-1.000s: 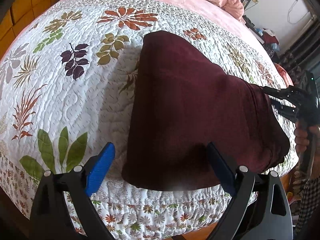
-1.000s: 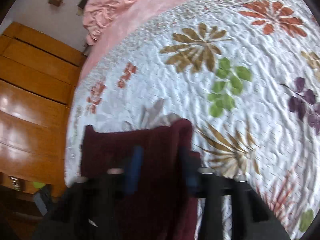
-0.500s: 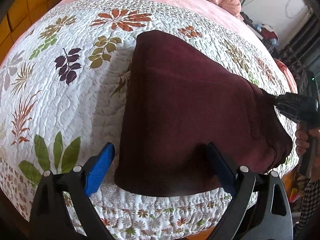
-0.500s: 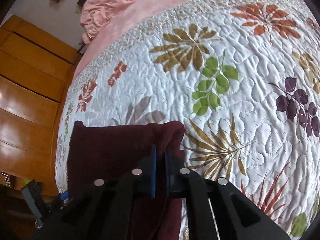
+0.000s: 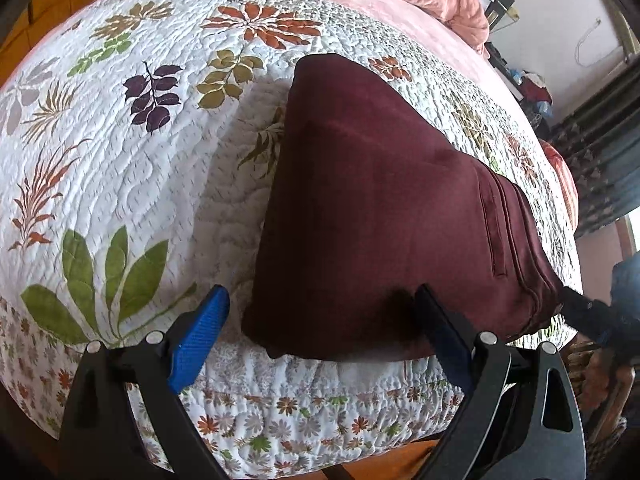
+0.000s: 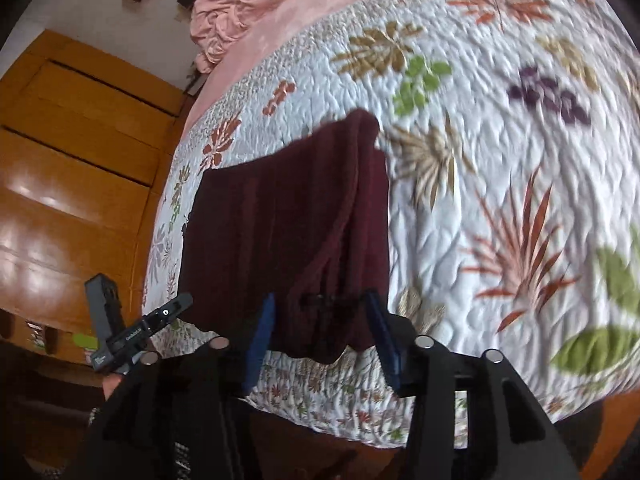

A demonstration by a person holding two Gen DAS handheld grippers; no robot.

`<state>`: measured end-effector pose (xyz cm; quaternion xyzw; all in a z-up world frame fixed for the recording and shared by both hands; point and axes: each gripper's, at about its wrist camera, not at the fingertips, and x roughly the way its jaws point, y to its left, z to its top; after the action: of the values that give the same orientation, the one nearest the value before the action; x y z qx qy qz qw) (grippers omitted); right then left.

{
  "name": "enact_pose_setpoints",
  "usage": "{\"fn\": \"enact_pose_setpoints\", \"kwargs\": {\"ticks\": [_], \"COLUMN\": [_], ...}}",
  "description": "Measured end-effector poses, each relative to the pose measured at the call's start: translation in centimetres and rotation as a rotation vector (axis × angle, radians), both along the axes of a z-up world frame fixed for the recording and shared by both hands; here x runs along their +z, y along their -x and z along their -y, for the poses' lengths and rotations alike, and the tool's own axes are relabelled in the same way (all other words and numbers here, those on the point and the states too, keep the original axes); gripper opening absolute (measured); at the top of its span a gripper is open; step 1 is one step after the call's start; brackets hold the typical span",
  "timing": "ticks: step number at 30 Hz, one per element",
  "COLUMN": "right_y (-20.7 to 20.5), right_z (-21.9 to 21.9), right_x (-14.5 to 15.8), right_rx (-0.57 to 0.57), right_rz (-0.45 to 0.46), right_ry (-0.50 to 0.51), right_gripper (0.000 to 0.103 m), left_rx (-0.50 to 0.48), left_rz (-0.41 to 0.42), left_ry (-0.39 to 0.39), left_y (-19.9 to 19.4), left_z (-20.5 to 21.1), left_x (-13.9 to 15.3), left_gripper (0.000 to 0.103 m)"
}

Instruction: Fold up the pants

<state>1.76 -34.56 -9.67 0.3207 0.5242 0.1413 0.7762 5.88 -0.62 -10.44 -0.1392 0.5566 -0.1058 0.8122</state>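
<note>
While the left wrist view looks down, the left gripper [image 5: 320,332] stands wide open, holding nothing; the folded maroon pants [image 5: 384,216] lie on the leaf-patterned quilt [image 5: 120,168] near its front edge. Seen from the right wrist, the right gripper [image 6: 324,328] is opening, its pads clear of the pants' edge between them.

Both handheld grippers, the left gripper [image 5: 320,338] and the right gripper [image 6: 324,334], have matte black frames, silver round screws and textured blue finger pads [image 5: 198,344]. A checked sleeve [image 6: 178,454] shows at the frame's lower edge.
</note>
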Motion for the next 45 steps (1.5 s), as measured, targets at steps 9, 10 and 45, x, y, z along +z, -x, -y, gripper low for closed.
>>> {"fn": "enact_pose_setpoints", "kwargs": {"ticks": [9,10,45], "right_y": [-1.4,-1.4,-0.4], "right_z": [-2.6,-2.7,-5.8], "right_x": [-0.7,-0.4,4.3], "right_rx": [0.039,0.049,0.095], "right_rz": [-0.007,0.004,0.144], "right_ry": [-0.008,0.007,0.268], "right_gripper": [0.036,0.031,0.033], "left_rx": [0.000,-0.001,-0.127], "left_rz": [-0.002,0.000,0.216], "left_ry": [0.002,-0.001,-0.183], "left_y": [0.3,0.4,0.8], "left_z": [0.1,0.1,5.4], "left_x": [0.2,0.2,5.2], "left_gripper": [0.093,0.093,0.093]}}
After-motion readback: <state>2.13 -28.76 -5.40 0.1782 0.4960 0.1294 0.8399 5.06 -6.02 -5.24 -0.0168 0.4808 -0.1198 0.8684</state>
